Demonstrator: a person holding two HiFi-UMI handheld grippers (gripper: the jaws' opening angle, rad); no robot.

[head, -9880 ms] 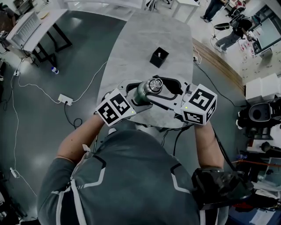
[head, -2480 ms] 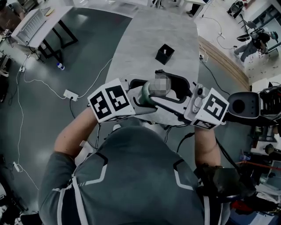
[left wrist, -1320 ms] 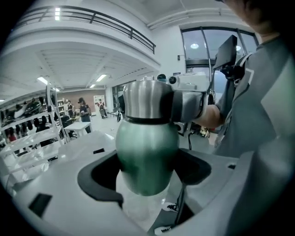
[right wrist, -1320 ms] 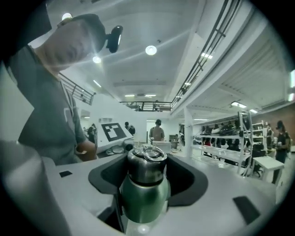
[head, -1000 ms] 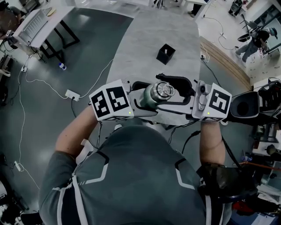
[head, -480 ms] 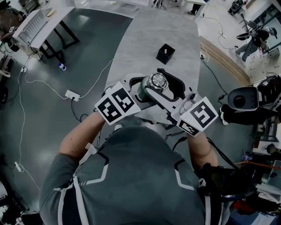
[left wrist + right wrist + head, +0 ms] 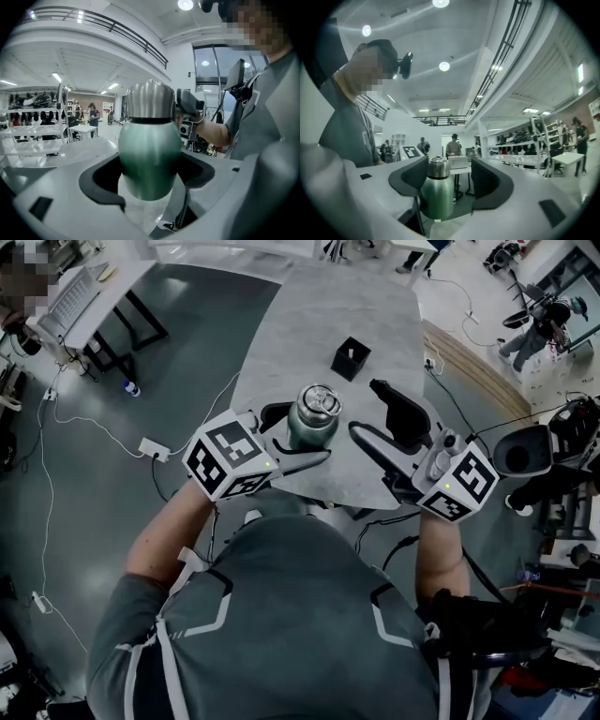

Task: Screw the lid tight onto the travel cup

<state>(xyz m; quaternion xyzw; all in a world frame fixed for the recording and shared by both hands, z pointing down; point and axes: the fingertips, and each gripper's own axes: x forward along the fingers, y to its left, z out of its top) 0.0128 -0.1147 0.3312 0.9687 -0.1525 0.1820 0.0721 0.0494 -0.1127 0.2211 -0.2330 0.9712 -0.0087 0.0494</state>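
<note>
Travel cup (image 7: 312, 423) stands upright on desk (image 7: 309, 324), close to the desk edge nearest the person. Lid (image 7: 319, 397) sits on top of the cup. Left gripper (image 7: 302, 435) comes in from the cup's left, one of its fingers (image 7: 305, 459) on each side of the cup's lower body, clasping it. Right gripper (image 7: 366, 407) is right of the cup, apart from it, fingers spread and pointing toward it. Small box (image 7: 349, 358) is on the desk behind the cup, slightly right. Power strip (image 7: 141, 452) lies on the floor well left of the cup.

The surface (image 7: 319, 324) is viewed steeply from overhead; the cup (image 7: 149, 154) is shared, close in left gripper view, farther in right.
</note>
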